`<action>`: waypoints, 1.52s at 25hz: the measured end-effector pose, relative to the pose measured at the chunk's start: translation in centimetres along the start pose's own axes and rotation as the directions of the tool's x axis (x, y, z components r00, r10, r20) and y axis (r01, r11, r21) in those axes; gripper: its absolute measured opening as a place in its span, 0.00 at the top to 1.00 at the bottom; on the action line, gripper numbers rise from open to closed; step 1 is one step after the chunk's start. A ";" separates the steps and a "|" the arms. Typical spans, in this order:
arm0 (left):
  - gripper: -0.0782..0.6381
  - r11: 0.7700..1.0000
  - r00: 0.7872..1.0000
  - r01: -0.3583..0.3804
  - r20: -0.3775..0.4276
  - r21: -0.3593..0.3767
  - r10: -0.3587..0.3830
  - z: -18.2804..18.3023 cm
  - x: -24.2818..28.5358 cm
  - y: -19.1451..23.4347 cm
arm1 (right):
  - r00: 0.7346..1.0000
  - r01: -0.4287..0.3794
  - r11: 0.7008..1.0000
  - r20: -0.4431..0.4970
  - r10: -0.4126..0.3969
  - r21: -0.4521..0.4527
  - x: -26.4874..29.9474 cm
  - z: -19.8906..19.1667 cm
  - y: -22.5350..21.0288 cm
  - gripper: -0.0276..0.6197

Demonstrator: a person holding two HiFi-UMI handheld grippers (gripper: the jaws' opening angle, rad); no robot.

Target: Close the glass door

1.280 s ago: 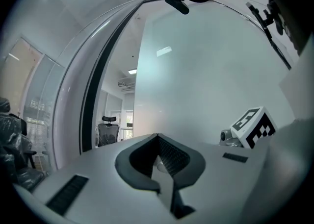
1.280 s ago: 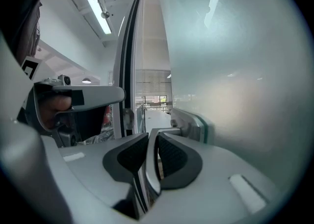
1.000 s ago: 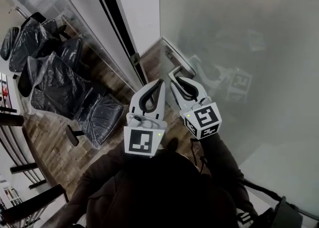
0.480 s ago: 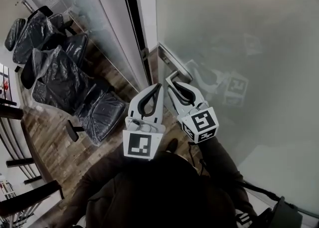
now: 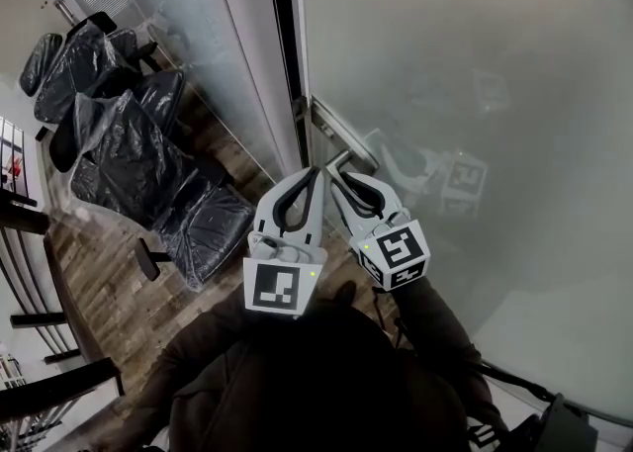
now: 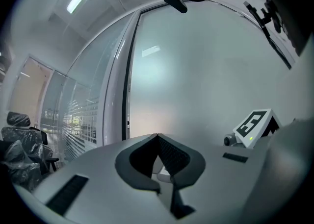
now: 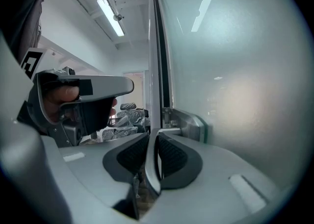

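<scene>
The right claw [image 5: 336, 165] is closed on the door handle [image 5: 343, 155]. In the right gripper view the metal lever [image 7: 153, 166] runs between the two dark pads [image 7: 171, 157], and both press on it. The left claw [image 5: 315, 172] is pinched shut on nothing, its tips meeting in the left gripper view [image 6: 157, 136]. It hovers just beside the right claw and in front of the glass.

The glass door [image 5: 475, 94] is a single frosted pane that fills the right side of the head view. Its handle sits on a metal lock plate [image 7: 190, 122] at the door's free edge. That edge stands just beside the dark door frame [image 5: 284, 54], with only a thin dark strip [image 6: 128, 95] showing between them. Whether the door is fully home cannot be told.

Each claw carries one marker cube, two in all: the left one [image 5: 280, 285] and the right one [image 5: 394, 252]. Both are reflected faintly in the glass.

To the left of the frame stands a glass partition [image 5: 198, 35]. Beyond it, office chairs [image 5: 124, 148] wrapped in plastic covers are bunched together on the wooden floor [image 5: 109, 292]. There are at least four, but the wrapping makes an exact count unsure. One strip light [image 7: 110, 17] shows on the ceiling.
</scene>
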State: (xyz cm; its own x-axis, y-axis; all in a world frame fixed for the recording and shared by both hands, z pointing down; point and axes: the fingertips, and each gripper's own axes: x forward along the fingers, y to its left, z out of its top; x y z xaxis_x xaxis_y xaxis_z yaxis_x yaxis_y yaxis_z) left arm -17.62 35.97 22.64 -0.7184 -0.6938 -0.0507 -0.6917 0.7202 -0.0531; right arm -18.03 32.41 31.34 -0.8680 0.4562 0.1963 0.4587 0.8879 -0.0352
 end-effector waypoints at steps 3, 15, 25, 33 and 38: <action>0.90 1.000 1.000 -0.001 0.009 0.004 0.001 0.4 -0.4 -0.2 | 1.000 -0.010 1.000 -0.001 0.010 -0.004 -0.1 0.1 0.6 0.86; 0.90 1.000 1.000 -0.025 0.006 0.017 0.025 0.3 -2.4 0.5 | 0.999 -0.033 0.999 0.002 0.033 -0.010 -0.3 -0.3 2.7 0.86; 0.90 0.999 1.000 -0.029 0.004 0.018 0.029 0.9 -2.3 0.5 | 0.998 -0.069 0.998 -0.011 0.069 -0.013 -0.6 0.1 3.5 0.86; 0.90 0.999 0.999 -0.050 0.005 0.018 0.050 1.1 -3.2 1.1 | 0.998 -0.058 0.998 -0.012 0.058 -0.011 -0.5 0.2 3.7 0.86; 0.90 0.998 0.998 -0.060 0.018 0.015 0.060 1.2 -3.4 1.3 | 0.997 -0.052 0.997 -0.051 0.050 -0.048 -0.5 0.0 3.8 0.86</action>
State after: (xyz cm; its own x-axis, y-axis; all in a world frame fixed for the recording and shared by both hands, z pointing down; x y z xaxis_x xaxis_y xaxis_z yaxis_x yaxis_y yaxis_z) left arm -16.01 39.25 21.50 -0.7572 -0.6492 -0.0713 -0.6459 0.7606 -0.0653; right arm -15.82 35.57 31.11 -0.8331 0.4964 0.2440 0.5122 0.8588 0.0018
